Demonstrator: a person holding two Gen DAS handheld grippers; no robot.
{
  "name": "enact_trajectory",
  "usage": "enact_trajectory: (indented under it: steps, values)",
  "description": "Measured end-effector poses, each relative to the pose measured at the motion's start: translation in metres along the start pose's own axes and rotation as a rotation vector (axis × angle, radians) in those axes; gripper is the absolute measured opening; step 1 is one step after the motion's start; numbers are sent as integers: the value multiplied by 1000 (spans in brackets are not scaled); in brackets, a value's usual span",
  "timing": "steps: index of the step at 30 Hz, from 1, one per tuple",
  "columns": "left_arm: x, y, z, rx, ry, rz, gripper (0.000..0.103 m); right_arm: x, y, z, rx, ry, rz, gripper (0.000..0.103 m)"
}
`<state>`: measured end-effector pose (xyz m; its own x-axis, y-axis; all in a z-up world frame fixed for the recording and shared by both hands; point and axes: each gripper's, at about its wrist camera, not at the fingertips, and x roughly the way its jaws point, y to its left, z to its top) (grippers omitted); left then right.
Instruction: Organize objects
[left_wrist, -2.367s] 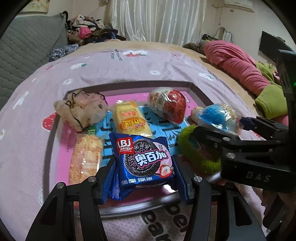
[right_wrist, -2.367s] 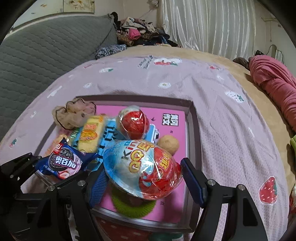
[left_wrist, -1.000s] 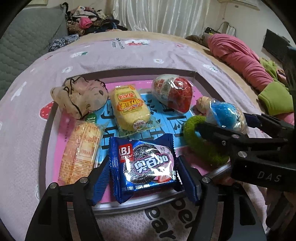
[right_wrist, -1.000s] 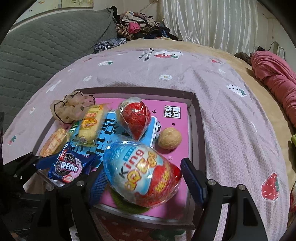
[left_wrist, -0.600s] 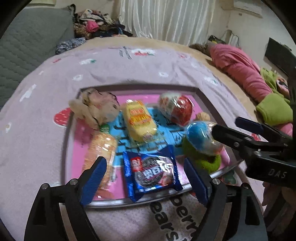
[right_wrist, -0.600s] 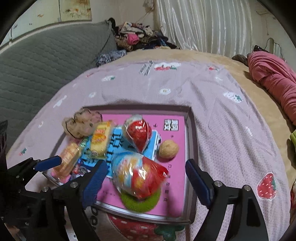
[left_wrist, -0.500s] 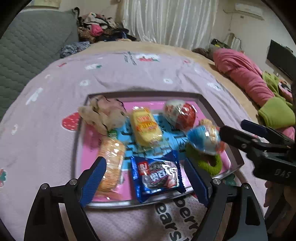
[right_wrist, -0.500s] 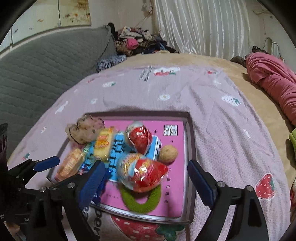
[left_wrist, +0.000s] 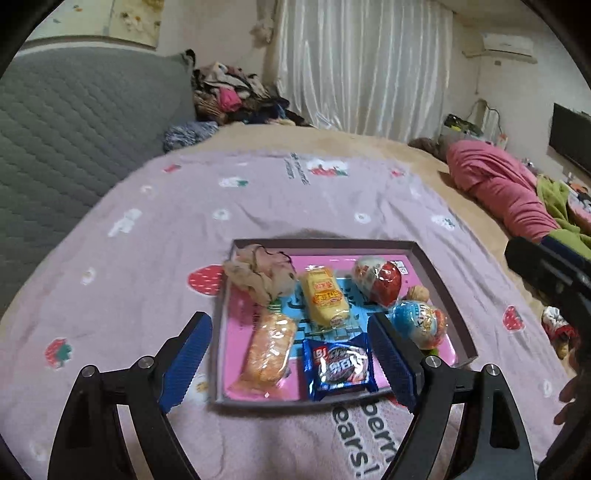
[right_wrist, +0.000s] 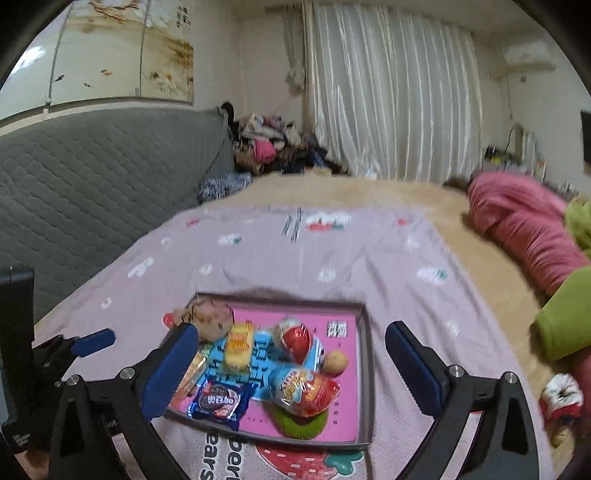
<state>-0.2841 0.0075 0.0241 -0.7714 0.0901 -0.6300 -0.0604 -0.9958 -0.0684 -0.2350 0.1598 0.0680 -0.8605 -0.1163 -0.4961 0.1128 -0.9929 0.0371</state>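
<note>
Tray (left_wrist: 445, 280) on bed, holding cookie pack (left_wrist: 339, 364), cake (left_wrist: 323, 296), wafer (left_wrist: 267, 353), two eggs and scrunchie, is viewed by left claw (left_wrist: 291, 360) and right claw (right_wrist: 291, 369), both wide and empty; retreat is best made straight up, contents left undisturbed.

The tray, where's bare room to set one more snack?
The tray is bare along its right side, from the far corner past the walnut toward the near wall. The left and middle are crowded, from scrunchie to cookie pack.
</note>
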Motion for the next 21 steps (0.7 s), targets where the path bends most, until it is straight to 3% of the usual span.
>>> enact_trajectory:
  steps: [9, 16, 21]
  values:
    - [-68, 3, -14, 36, -7, 64, 87, -57, 27, 4, -31, 23, 18, 102]
    - [-128, 3, -15, 48, -42, 77, 87, -123, 38, 18, -19, -37, 8, 102]
    - [-169, 1, -12, 46, -79, 65, 87, -160, 43, 28, -47, -87, -63, 102]
